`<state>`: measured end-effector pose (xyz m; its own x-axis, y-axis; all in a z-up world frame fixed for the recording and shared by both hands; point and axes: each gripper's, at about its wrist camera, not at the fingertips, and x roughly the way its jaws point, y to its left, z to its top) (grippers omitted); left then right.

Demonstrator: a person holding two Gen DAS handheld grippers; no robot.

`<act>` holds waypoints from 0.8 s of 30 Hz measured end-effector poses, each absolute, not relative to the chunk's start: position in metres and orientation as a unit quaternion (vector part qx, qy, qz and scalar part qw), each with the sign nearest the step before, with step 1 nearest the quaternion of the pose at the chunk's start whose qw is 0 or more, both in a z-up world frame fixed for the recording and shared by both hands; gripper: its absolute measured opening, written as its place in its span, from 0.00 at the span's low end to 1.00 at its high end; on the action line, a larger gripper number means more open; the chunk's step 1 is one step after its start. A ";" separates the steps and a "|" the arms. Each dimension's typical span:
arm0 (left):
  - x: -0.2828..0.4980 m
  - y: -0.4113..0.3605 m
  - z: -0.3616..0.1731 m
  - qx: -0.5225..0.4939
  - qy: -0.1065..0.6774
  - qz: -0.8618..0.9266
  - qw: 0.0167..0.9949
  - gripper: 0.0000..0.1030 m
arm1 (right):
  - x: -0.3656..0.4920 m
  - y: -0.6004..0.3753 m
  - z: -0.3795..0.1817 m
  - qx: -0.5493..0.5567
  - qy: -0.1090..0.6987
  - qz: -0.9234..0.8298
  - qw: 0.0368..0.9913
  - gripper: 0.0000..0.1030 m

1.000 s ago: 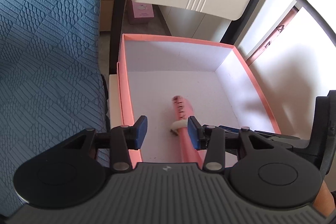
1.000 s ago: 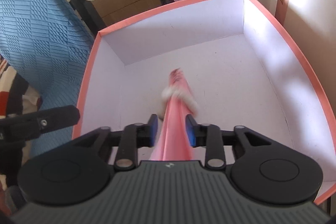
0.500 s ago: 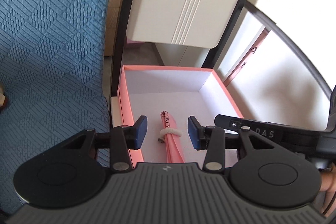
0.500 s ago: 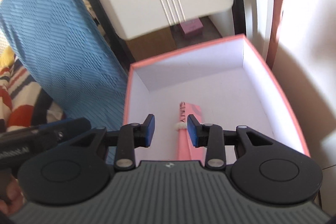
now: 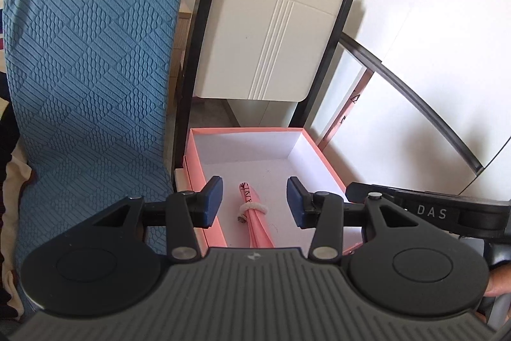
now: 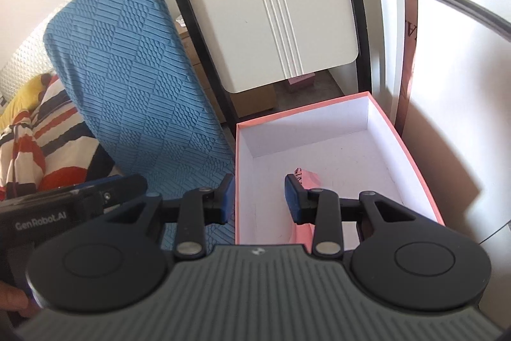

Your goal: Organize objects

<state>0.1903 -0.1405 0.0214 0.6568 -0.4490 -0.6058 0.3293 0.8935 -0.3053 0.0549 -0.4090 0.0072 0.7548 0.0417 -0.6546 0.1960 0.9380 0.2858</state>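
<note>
A pink box with a white inside stands open below both grippers; its far rim shows in the right wrist view. A pink rolled item tied with a white band lies lengthwise on the box floor, and only its tip shows behind a finger in the right wrist view. My left gripper hangs above the near part of the box, open, with nothing between its blue pads. My right gripper is open and bare too, over the box's left wall.
A blue textured cushion leans just left of the box. Behind the box stands a white chair back in a black frame. Striped fabric lies at the far left. A white wall closes the right side.
Both grippers have risen and drawn back from the box. The pink roll, which stood between the right gripper's fingers, now lies on the box floor well below them.
</note>
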 end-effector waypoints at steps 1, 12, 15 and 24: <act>0.186 -0.138 0.024 -0.084 0.352 -0.216 0.907 0.50 | 0.050 -0.406 0.009 0.171 0.346 -0.043 0.922 0.36; 0.152 -0.123 0.024 -0.071 0.346 -0.223 0.909 0.55 | 0.005 -0.382 -0.005 0.151 0.361 -0.054 0.918 0.36; 0.143 -0.117 0.018 -0.070 0.347 -0.222 0.908 0.60 | -0.004 -0.378 -0.015 0.146 0.366 -0.060 0.917 0.36; 0.122 -0.101 -0.003 -0.066 0.346 -0.211 0.912 0.90 | -0.023 -0.371 -0.036 0.139 0.374 -0.083 0.913 0.44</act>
<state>0.1223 -0.1007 -0.0030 0.6722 -0.4297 -0.6029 0.3391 0.9026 -0.2653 -0.0233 -0.3712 -0.0363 0.7068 -0.0483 -0.7058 0.2565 0.9473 0.1921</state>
